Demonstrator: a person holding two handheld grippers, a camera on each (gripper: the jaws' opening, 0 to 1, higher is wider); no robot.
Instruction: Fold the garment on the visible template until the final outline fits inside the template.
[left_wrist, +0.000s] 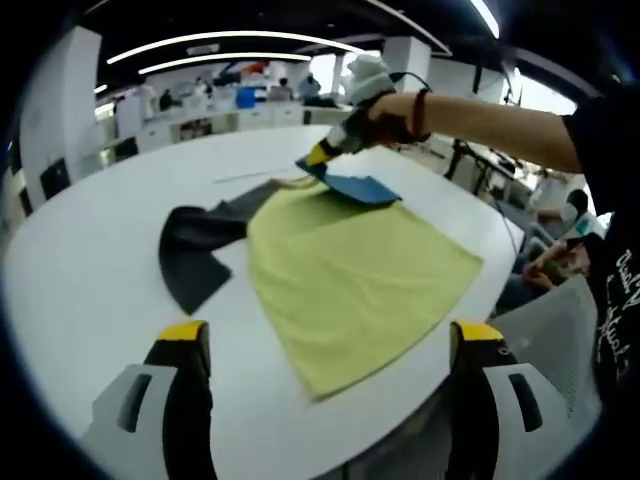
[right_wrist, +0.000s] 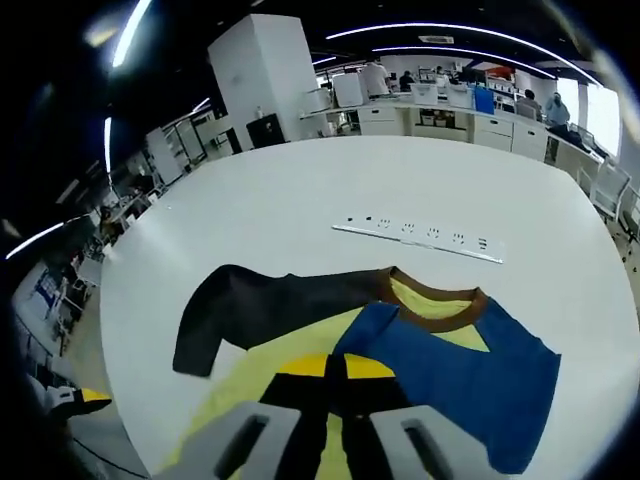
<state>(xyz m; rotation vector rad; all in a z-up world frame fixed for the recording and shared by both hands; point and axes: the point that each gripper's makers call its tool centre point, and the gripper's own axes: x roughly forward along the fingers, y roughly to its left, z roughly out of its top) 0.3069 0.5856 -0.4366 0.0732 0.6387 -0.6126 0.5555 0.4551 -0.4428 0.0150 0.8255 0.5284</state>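
As seen from the left gripper view, the shirt (left_wrist: 350, 270) lies flat on a white round table (left_wrist: 90, 270): a soft matte cloth, its yellow-green body a broad four-sided panel, one dark grey sleeve (left_wrist: 200, 250) spread to the left, a blue part (left_wrist: 360, 187) at the far edge. Left gripper (left_wrist: 330, 345): two grey jaws with yellow-tipped black pads, spread wide, holding nothing; the shirt's near corner lies between and beyond them, not touching. Right gripper (left_wrist: 318, 160): held by a hand (left_wrist: 395, 115) with a dark wristband, its yellow-tipped pads pressed on the blue part at the shirt's far edge.

Right gripper view: right gripper (right_wrist: 338, 372), yellow-tipped black pads pressed together on the cloth where blue meets yellow-green. Shirt (right_wrist: 300, 350): brown ribbed collar (right_wrist: 440, 300), blue sleeve (right_wrist: 480, 380) to the right, dark sleeve (right_wrist: 260, 310) stretched left, yellow-green body under the jaws. Beyond the collar, apart from the shirt, a long white strip (right_wrist: 420, 238) with small dark marks lies on the table (right_wrist: 300, 190). Left gripper's yellow tip (right_wrist: 90, 398) shows at the lower left edge.
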